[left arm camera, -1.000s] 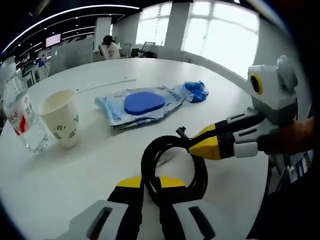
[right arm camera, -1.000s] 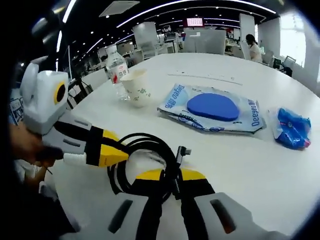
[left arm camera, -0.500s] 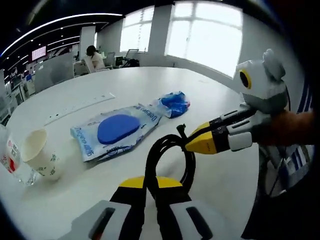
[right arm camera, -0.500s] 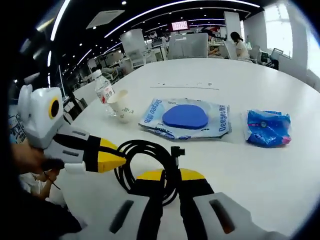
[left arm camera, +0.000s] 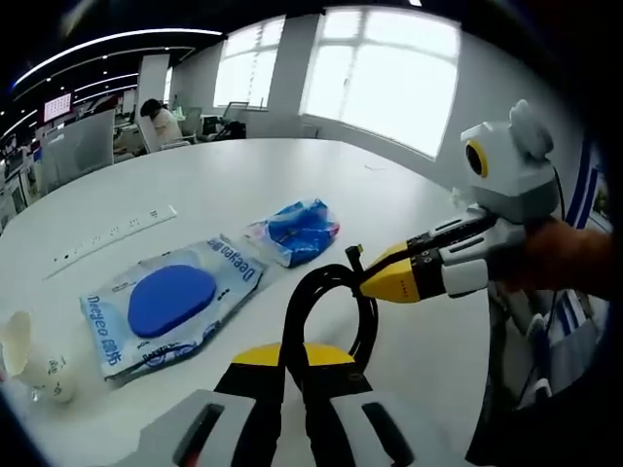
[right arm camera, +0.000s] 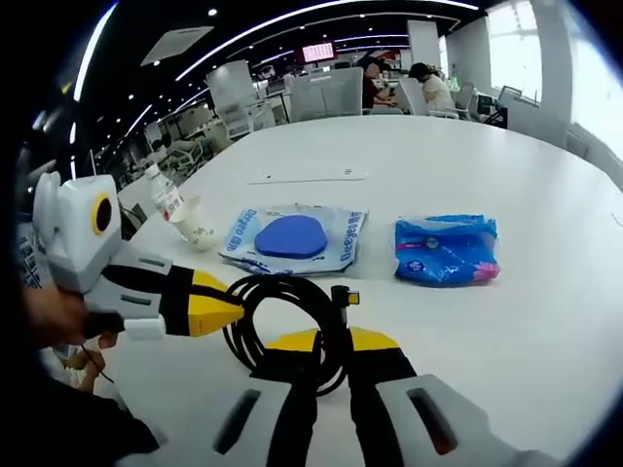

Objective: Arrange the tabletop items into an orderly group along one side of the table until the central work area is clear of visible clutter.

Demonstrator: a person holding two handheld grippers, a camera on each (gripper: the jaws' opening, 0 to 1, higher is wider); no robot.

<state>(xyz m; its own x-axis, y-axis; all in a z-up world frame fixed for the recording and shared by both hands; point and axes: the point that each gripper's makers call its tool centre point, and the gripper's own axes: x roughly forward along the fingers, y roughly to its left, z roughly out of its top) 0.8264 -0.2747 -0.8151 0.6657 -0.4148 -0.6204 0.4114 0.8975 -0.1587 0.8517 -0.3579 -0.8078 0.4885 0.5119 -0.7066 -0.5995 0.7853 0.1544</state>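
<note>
Both grippers pinched the coiled black cable (left arm camera: 326, 311): the left gripper (left arm camera: 292, 358) clamped its near loop, the right gripper (right arm camera: 321, 342) shut on the plug side. Carrying it level would have kept the coil tidy. The wipes pack (right arm camera: 292, 239), blue packet (right arm camera: 446, 250), paper cup (right arm camera: 200, 232) and bottle (right arm camera: 164, 197) lay ahead on the table (right arm camera: 545, 292), apart from the cable

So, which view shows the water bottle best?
The right gripper view: the water bottle stands whole behind the paper cup, its red label visible. In the left gripper view, I see the cup at the picture's edge but cannot make out the bottle.
</note>
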